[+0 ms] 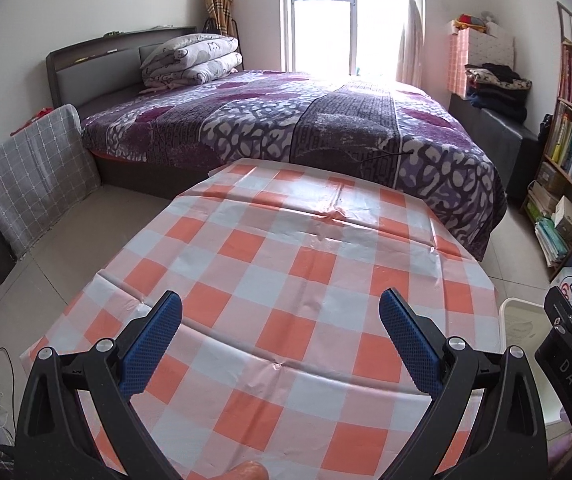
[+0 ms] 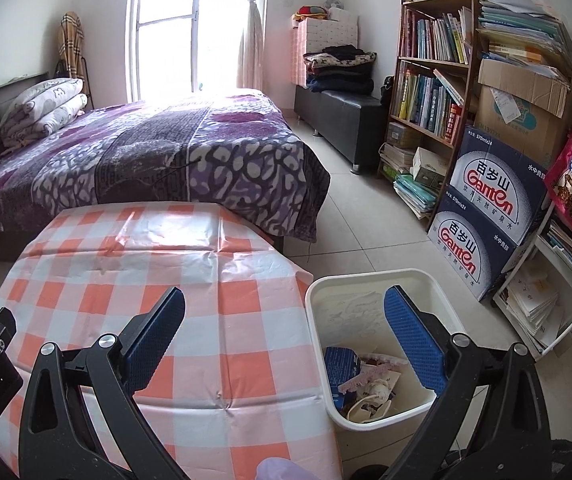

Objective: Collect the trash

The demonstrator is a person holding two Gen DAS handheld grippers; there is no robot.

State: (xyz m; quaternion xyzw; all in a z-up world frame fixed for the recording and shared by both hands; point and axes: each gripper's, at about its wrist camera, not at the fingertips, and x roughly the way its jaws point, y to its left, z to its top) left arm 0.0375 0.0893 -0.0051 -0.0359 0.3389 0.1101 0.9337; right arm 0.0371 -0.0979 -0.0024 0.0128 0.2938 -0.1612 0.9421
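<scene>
both tongs — left gripper point(image 1: 280, 332), right gripper point(image 2: 284, 328) — gape wide, empty; trash point(image 2: 361, 380) lies in white bin point(image 2: 369, 276).

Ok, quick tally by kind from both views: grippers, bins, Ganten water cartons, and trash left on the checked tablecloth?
Grippers: 2, left gripper and right gripper, both open
Bins: 1, white bin
Ganten cartons: 2
Trash on tablecloth: 0
Total: 5

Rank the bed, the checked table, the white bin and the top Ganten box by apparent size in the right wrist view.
1. Bed and checked table: alike; table is nearer, so unranked.
2. White bin.
3. Top Ganten box: close to the bin, though farther away.
</scene>
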